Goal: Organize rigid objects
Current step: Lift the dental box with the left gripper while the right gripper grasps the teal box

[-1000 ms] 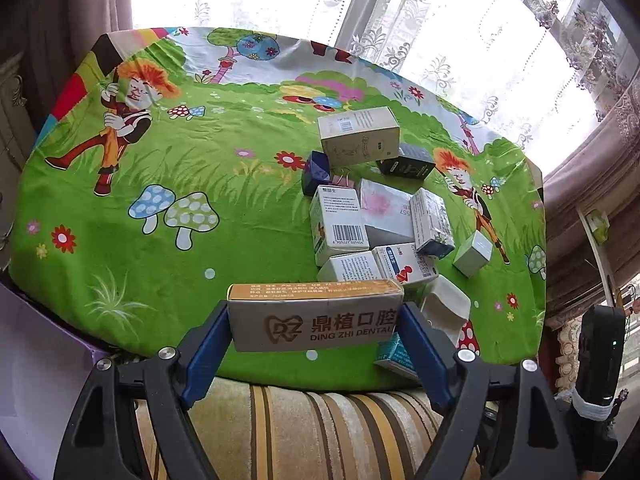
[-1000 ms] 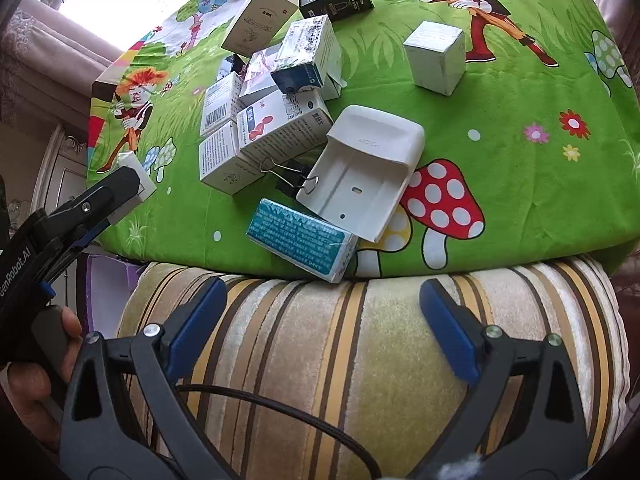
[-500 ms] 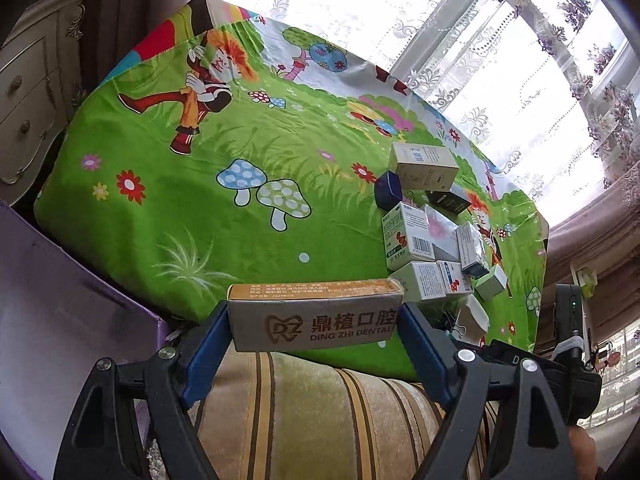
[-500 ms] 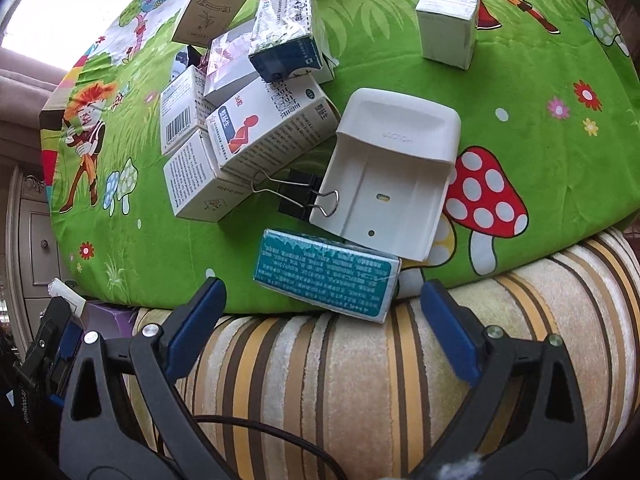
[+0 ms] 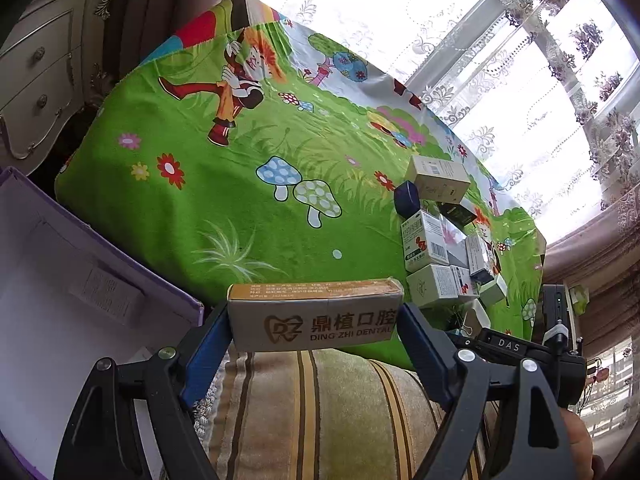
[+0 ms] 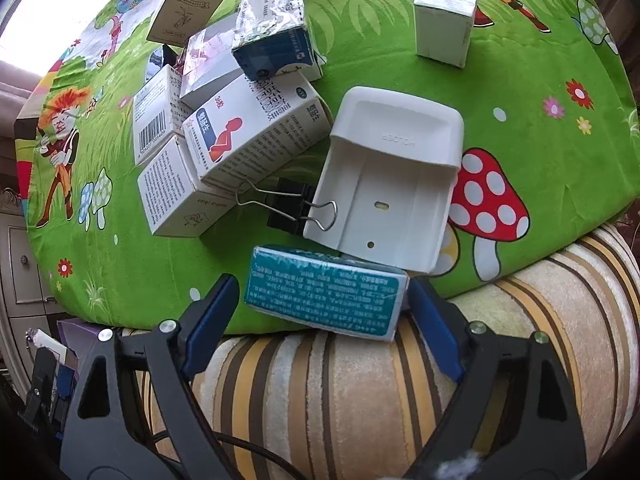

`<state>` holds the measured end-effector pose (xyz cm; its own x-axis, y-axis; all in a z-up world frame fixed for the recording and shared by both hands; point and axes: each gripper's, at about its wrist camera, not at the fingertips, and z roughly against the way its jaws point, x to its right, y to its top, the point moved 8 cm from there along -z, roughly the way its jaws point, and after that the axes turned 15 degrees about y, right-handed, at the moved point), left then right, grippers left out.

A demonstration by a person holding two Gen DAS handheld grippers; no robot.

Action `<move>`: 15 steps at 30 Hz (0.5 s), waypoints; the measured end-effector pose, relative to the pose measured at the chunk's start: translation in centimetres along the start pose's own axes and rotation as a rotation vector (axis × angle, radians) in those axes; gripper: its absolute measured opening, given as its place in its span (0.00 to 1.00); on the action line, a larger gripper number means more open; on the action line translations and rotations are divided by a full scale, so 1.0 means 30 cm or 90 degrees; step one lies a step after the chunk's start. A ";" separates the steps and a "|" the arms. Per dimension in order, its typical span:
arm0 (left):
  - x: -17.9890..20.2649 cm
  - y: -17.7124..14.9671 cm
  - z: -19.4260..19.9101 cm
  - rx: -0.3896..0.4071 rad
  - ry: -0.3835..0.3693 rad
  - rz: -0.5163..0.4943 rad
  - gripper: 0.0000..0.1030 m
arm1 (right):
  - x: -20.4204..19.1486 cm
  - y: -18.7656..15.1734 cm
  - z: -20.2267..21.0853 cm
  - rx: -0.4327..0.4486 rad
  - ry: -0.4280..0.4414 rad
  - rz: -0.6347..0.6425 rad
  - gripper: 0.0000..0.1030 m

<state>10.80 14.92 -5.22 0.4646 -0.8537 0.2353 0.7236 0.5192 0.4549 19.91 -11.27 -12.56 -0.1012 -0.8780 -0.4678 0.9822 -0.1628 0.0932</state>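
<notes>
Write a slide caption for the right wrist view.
Open right tool straddling a teal box at the green cloth's edge.

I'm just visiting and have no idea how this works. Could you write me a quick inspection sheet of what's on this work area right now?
Surface: green cartoon cloth over a striped cushion.
Job's things: Ding Zhi Dental box; teal box at the cloth's edge; pile of cartons; purple bin.
Clutter: white holder, binder clip.
Grippers: left gripper clamps the dental box; right gripper open, straddling the teal box.
Cables: black cable.
Surroundings: lace curtains, dresser.
</notes>
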 end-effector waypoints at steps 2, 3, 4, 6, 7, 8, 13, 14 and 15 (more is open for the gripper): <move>-0.014 -0.002 0.007 0.003 0.004 0.004 0.80 | 0.000 -0.017 0.013 -0.003 0.010 0.004 0.77; -0.020 -0.002 0.010 0.004 0.007 0.005 0.80 | 0.003 -0.026 0.018 -0.005 0.016 0.007 0.77; -0.026 -0.003 0.013 0.005 0.010 0.006 0.80 | 0.005 -0.033 0.020 -0.006 0.021 0.011 0.77; -0.034 -0.006 0.019 0.006 0.012 0.008 0.80 | 0.010 -0.036 0.024 -0.003 0.029 0.013 0.77; -0.036 -0.008 0.024 0.007 0.013 0.008 0.80 | 0.012 -0.043 0.030 0.000 0.033 0.013 0.76; -0.042 -0.008 0.030 0.010 0.016 0.009 0.80 | 0.004 -0.052 0.039 0.005 0.035 0.019 0.76; -0.101 -0.001 0.060 0.023 0.040 0.025 0.80 | -0.039 -0.060 0.114 0.034 0.058 0.067 0.76; -0.115 0.001 0.067 0.026 0.046 0.028 0.80 | -0.051 -0.062 0.133 0.044 0.062 0.080 0.76; -0.130 0.004 0.074 0.029 0.052 0.031 0.80 | -0.065 -0.065 0.151 0.052 0.065 0.094 0.76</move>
<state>7.93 18.22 -4.18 0.5402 -0.8200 0.1891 0.6757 0.5566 0.4833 17.47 -11.29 -7.86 0.0631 -0.8453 -0.5306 0.9688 -0.0758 0.2360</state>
